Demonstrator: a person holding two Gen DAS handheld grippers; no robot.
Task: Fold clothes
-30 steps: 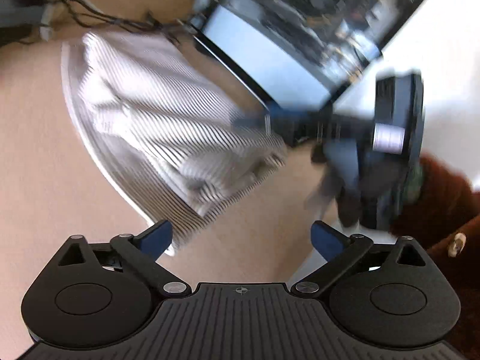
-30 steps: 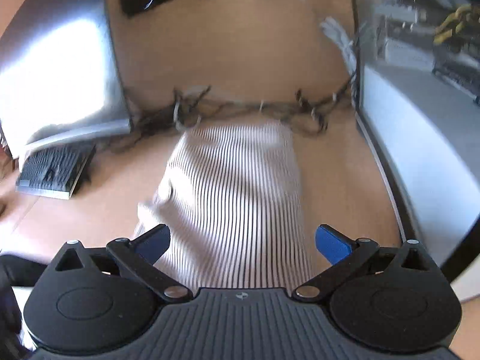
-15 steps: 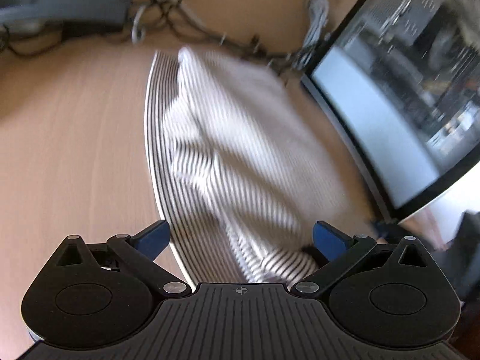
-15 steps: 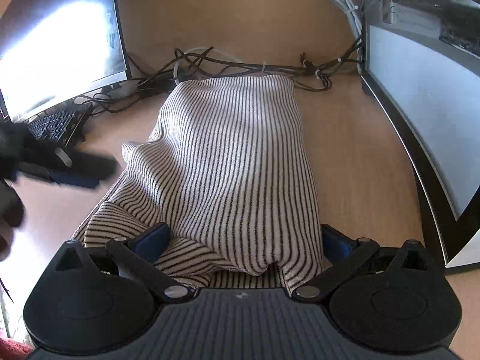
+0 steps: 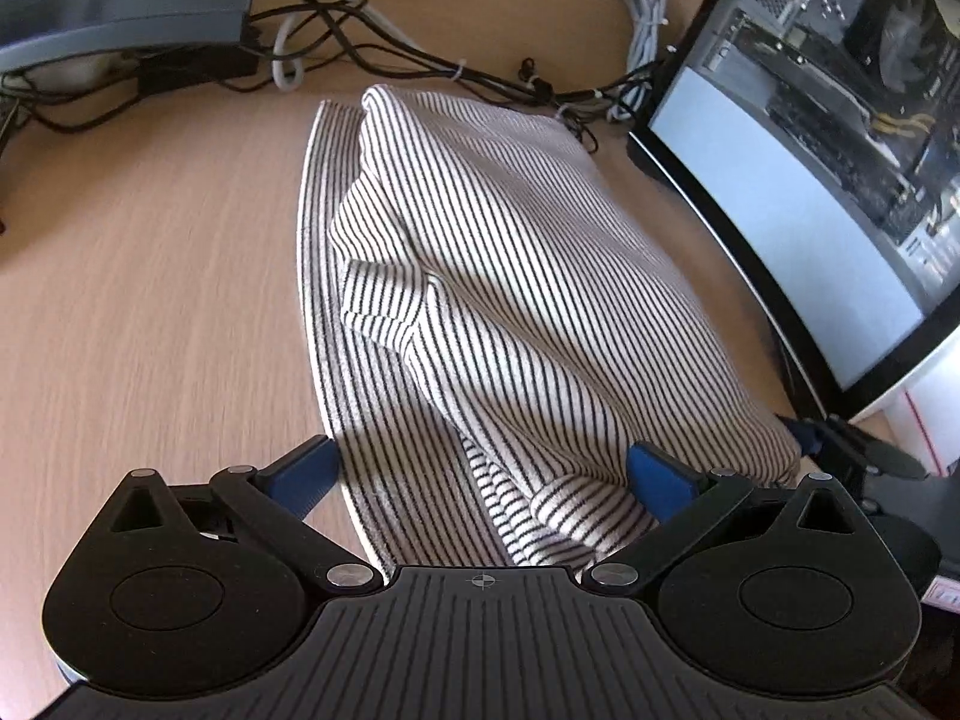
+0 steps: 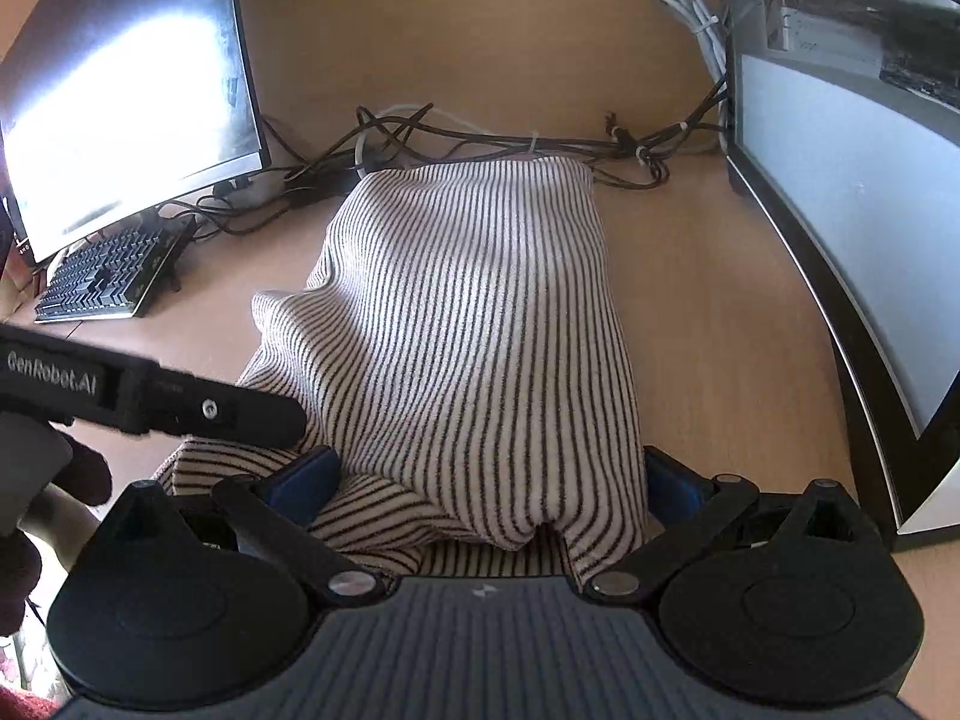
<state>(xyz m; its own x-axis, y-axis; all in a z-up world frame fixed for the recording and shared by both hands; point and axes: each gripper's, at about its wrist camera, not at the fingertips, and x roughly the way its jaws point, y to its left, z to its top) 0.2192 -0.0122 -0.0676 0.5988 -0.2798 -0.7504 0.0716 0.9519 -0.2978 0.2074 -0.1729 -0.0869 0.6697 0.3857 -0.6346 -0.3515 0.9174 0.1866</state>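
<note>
A white garment with thin dark stripes [image 5: 516, 276] lies bunched on the wooden desk [image 5: 150, 276], its far end near the cables. My left gripper [image 5: 483, 474] is open at the garment's near left part, and the cloth's near edge runs between its blue fingertips [image 5: 306, 471]. In the right wrist view the same garment [image 6: 480, 324] fills the middle, with a raised fold on top. My right gripper [image 6: 486, 483] is open, astride the near hem. The left gripper's black body [image 6: 150, 396] reaches in from the left, held by a hand in a dark red sleeve.
A tangle of cables [image 6: 492, 138] lies behind the garment. A monitor [image 6: 126, 96] and a keyboard [image 6: 102, 276] stand on the left. A large dark-framed panel [image 6: 840, 180] borders the right side. Bare desk [image 6: 720, 330] runs along the garment's right.
The left gripper swung round from a sideways view to face along the garment. Both grippers came down and in, so the near hem now lies between their open fingers.
</note>
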